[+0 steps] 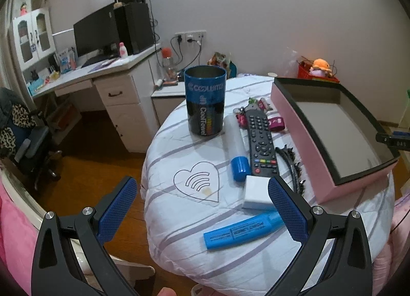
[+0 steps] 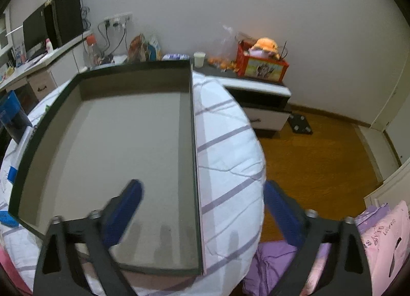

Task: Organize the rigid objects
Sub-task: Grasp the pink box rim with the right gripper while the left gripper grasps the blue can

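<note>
My left gripper [image 1: 202, 208] is spread wide with nothing between its pads, hanging over the near edge of the quilt-covered table [image 1: 179, 219]. My right gripper [image 2: 202, 215] is spread too and holds nothing; its left finger sits over the empty floor of the pink box [image 1: 302, 139], its right finger beyond the box's right wall. The loose things lie left of that box: the blue highlighter [image 1: 243, 232] nearest me, the small white box [image 1: 256, 193] just beyond it and close against my left gripper's right finger, then the blue-capped tube [image 1: 237, 150] and the remote control [image 1: 261, 142] side by side, with the tall blue can [image 1: 205, 101] standing farther off. I judge the highlighter light, stiff and a little slick on its flat plastic faces, so I would pinch it across the middle of its barrel, where it should not pivot. The white box looks light with square faces that the pads can press flat. The tube is round and may roll on the soft quilt; I would take it near the cap. The can looks like bare metal inside, probably empty, and easy to tip.
</note>
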{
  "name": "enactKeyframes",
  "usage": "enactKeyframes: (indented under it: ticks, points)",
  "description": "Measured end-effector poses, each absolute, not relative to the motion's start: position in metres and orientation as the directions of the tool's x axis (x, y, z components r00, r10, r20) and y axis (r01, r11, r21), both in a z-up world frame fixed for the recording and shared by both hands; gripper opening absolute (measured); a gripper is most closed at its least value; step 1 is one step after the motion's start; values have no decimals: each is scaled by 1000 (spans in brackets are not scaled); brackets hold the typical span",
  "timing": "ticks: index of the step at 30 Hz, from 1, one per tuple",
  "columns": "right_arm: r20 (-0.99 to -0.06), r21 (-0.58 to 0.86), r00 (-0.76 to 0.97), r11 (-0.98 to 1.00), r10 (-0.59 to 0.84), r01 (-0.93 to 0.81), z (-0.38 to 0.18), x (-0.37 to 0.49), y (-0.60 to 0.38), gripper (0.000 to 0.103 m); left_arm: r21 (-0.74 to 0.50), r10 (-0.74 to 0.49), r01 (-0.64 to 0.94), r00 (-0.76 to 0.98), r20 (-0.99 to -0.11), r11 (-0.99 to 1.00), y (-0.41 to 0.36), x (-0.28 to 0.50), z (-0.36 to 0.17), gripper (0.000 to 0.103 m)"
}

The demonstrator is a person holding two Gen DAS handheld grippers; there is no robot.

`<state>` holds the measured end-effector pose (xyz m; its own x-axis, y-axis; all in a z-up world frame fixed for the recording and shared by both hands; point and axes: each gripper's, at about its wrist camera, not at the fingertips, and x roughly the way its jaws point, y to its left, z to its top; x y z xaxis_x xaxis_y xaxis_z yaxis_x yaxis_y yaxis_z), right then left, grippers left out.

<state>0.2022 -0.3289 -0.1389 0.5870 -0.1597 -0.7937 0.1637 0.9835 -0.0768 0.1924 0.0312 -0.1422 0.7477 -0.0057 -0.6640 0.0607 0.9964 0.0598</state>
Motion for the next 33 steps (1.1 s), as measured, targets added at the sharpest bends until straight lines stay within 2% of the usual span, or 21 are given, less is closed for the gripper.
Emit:
enactKeyframes:
  ticks: [1, 3, 7, 9, 12, 16, 19, 33]
  points:
    - [-800, -66, 582, 986, -144, 153, -141, 205, -329, 86, 48, -14, 63, 740, -673, 997, 34, 193, -145, 103]
    - [-822, -50, 556, 989, -121, 140, -148, 211, -331, 66, 36, -23, 66, 727, -686, 997, 38, 196, -150, 103]
    - [-853, -48, 511, 992, -103, 119, -162, 216, -330, 49, 40, -12, 55, 720, -693, 998, 39, 209, -156, 103]
    - [-859, -41, 504, 993, -91, 110, -166, 217, -329, 33, 55, -1, 53, 725, -689, 997, 37, 219, -157, 103]
    - [-861, -24, 504, 995, -68, 94, -164, 216, -327, 21, 21, -29, 59, 730, -683, 998, 36, 236, -154, 103]
    - [-864, -42, 497, 995, -79, 87, -164, 219, -327, 18, 7, -41, 62, 741, -670, 998, 32, 270, -148, 103]
    - [-865, -40, 495, 995, -80, 90, -164, 220, -330, 13, 3, -44, 61, 750, -660, 998, 31, 290, -145, 103]
    - [-874, -53, 478, 996, -84, 78, -165, 223, -329, 12, 45, 41, -13, 728, -684, 999, 26, 359, -153, 103]
